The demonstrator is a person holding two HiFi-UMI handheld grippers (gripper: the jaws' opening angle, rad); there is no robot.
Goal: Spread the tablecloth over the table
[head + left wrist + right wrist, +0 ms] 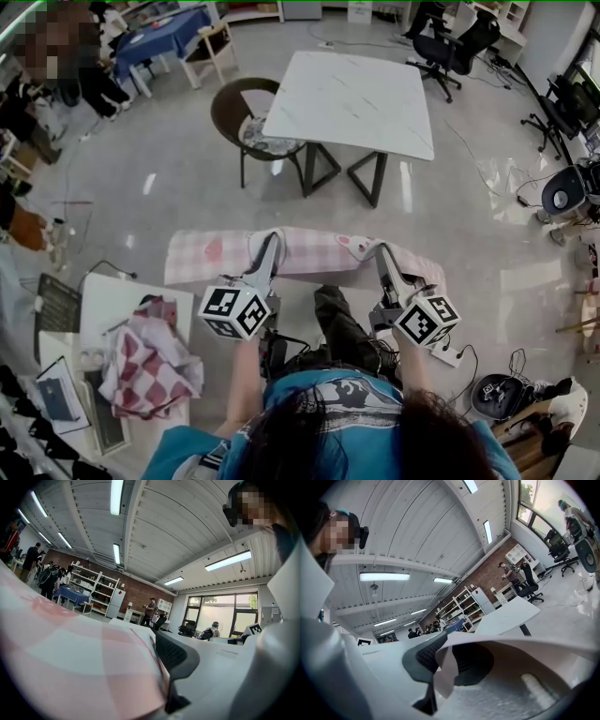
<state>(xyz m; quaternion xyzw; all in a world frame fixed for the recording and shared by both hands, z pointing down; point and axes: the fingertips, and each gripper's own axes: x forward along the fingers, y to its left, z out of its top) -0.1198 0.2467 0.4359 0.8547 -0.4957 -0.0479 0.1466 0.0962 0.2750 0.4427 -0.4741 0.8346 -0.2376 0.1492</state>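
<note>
While it hangs short of the table (352, 98), tablecloth (314, 255) clenched in left gripper (271, 242) and right gripper (381, 251).

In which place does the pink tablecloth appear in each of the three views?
Head view: tablecloth at centre, stretched sideways.
Left gripper view: tablecloth fills the lower left.
Right gripper view: tablecloth at bottom centre, a pale fold.
Shared landmark: white table.

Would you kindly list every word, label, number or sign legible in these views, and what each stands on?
No text is readable in any view.
The left marker cube and the right marker cube: black-and-white square patterns only, no letters.
The tablecloth: pink checks and a small printed figure, no words.
A dark flat item on the side table: too small to read.
</note>
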